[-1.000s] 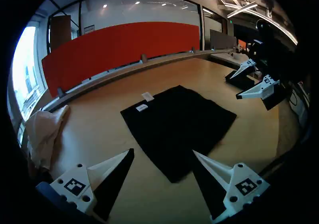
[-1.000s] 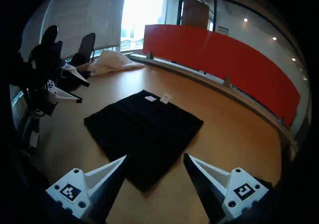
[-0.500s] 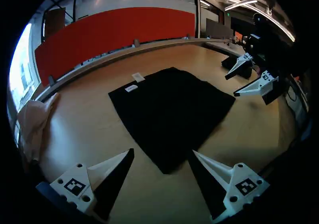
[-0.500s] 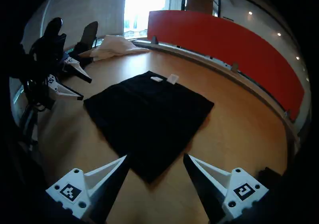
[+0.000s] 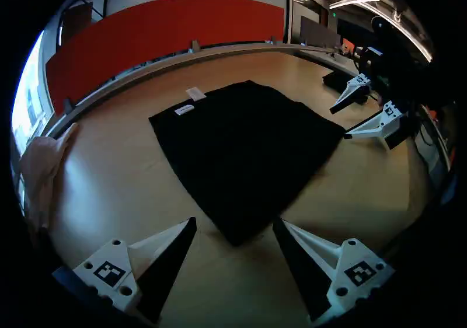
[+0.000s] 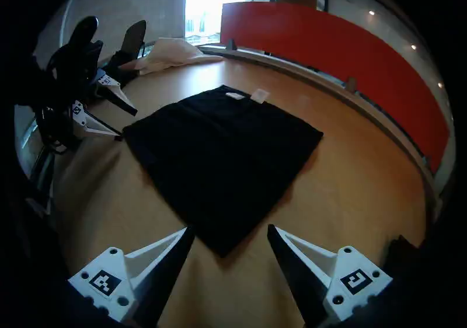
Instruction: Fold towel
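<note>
Lying flat on the wooden table (image 5: 117,170), the black towel (image 5: 245,141) points one corner into the gap of the released, empty left gripper (image 5: 233,221) and another toward the equally spread right gripper (image 6: 230,227).

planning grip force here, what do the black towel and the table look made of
Black towel: soft cloth, matte; it lies limp and flat with no sheen. Table: probably wood or wood-look laminate, smooth satin finish; tan with soft glare, grain too blurred to tell which.
</note>
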A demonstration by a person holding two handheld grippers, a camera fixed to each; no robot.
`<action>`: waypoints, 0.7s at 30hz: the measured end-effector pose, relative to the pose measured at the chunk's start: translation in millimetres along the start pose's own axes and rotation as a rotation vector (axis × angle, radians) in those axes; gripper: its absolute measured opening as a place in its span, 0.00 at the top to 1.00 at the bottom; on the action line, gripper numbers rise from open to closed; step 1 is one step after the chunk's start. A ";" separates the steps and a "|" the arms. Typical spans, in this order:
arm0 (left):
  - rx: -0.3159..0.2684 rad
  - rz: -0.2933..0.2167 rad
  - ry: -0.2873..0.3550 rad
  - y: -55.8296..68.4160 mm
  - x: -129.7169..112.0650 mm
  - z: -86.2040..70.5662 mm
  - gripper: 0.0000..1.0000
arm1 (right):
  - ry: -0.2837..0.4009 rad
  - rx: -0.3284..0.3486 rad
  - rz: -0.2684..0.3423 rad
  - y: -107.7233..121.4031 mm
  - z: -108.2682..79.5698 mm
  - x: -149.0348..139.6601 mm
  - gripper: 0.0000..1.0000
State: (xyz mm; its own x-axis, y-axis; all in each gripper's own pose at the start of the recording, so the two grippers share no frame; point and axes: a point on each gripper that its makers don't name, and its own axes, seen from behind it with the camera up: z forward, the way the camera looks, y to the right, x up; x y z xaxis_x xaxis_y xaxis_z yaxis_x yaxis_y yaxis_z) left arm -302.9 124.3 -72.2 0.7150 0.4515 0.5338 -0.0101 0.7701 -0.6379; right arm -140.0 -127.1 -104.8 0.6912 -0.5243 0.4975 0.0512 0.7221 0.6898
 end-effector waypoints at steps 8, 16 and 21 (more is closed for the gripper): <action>-0.001 0.005 -0.048 0.4 -9.1 3.0 0.03 | -0.017 0.012 0.000 0.5 1.6 -4.8 0.13; -0.005 0.003 -0.072 1.5 -10.2 2.8 0.03 | -0.039 0.026 0.006 -1.1 3.4 -12.2 0.25; -0.006 0.003 -0.079 2.5 -10.5 2.4 0.03 | -0.042 0.036 0.011 -3.4 5.4 -13.0 0.31</action>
State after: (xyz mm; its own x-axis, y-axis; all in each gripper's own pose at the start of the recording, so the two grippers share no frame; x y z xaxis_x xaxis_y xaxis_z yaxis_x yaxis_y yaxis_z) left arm -312.1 122.6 -78.0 0.6573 0.4882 0.5741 -0.0074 0.7660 -0.6428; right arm -153.0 -125.1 -110.7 0.6610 -0.5351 0.5261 0.0171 0.7116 0.7023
